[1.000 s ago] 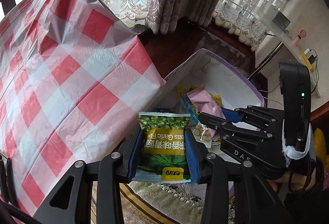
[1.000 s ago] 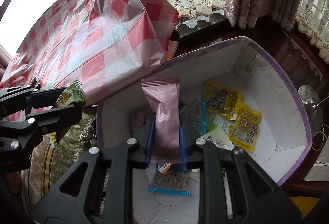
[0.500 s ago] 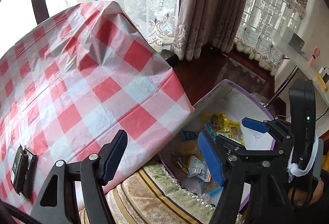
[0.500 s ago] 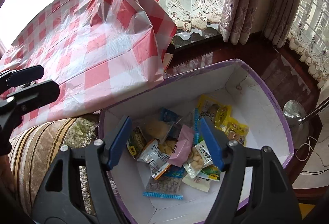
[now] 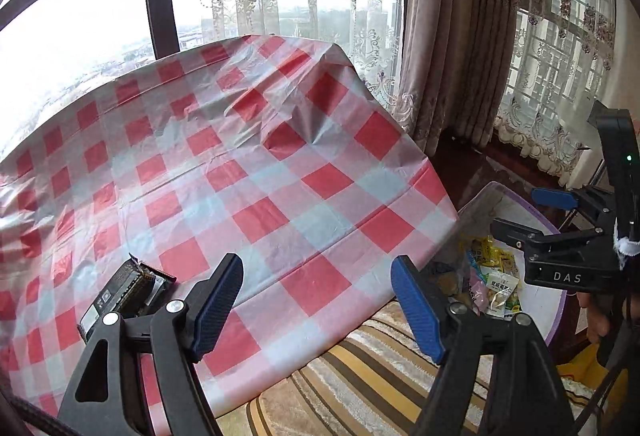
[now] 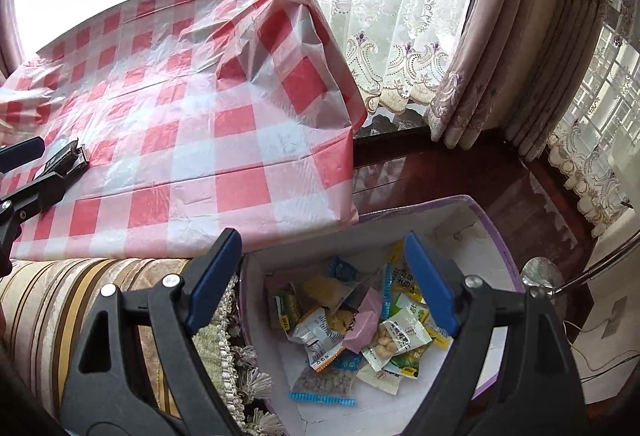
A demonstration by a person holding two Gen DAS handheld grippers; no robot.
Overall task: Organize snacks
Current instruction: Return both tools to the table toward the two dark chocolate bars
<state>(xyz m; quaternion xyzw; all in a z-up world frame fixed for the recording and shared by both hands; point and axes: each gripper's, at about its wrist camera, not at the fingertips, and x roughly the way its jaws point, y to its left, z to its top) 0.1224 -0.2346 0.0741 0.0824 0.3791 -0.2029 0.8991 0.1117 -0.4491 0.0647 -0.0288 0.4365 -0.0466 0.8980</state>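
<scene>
The white box with a purple rim stands below the table's edge and holds several snack packets. A pink packet and a green pea packet lie among them. My right gripper hovers above the box, its jaws opening with nothing between them. Over the red checked tablecloth hangs my left gripper, its jaws also opening and empty. A black snack packet lies on the cloth just left of it. The left wrist view shows the box and the right gripper at the right.
A striped cushion with a fringe lies between the table and the box. Behind the box runs a dark wooden ledge under lace curtains. A metal lamp base stands right of the box. The left gripper shows at the left edge.
Both grippers opened and let go: the green pea packet and the pink packet now lie in the box. Both grippers rose, and the left one swung left over the table.
</scene>
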